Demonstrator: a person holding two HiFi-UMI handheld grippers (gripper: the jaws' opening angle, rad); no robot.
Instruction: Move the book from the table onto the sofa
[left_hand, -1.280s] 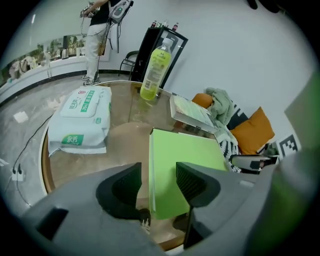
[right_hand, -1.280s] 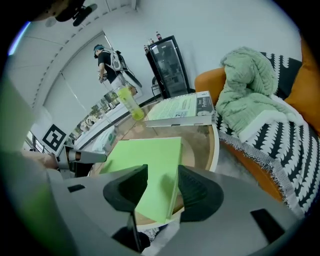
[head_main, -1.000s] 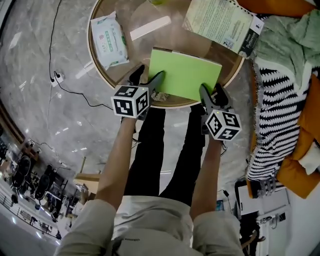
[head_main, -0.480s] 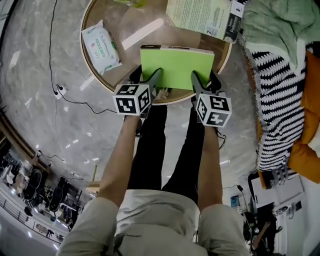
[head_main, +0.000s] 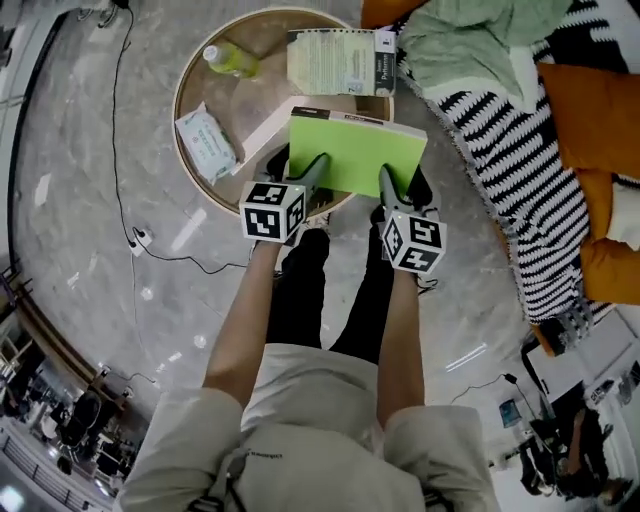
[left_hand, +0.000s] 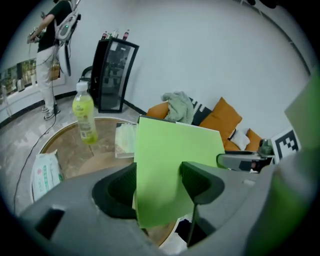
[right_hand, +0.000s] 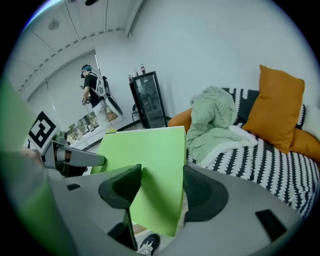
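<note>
One round table on marble floor; sofa just beside.

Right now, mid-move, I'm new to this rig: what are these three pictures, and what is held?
There is no robot arm: a person holds a two-jaw gripper in each hand, marker cube included. The head view looks steeply down from the person's head. There the left gripper and right gripper are each shut on the near edge of the green book, holding it over the round table. On the table are a bottle, a pack of wipes and a booklet; the striped sofa is at the right. The other two pictures come from cameras riding on each gripper, looking along its jaws; both show the book clamped between them.
</note>
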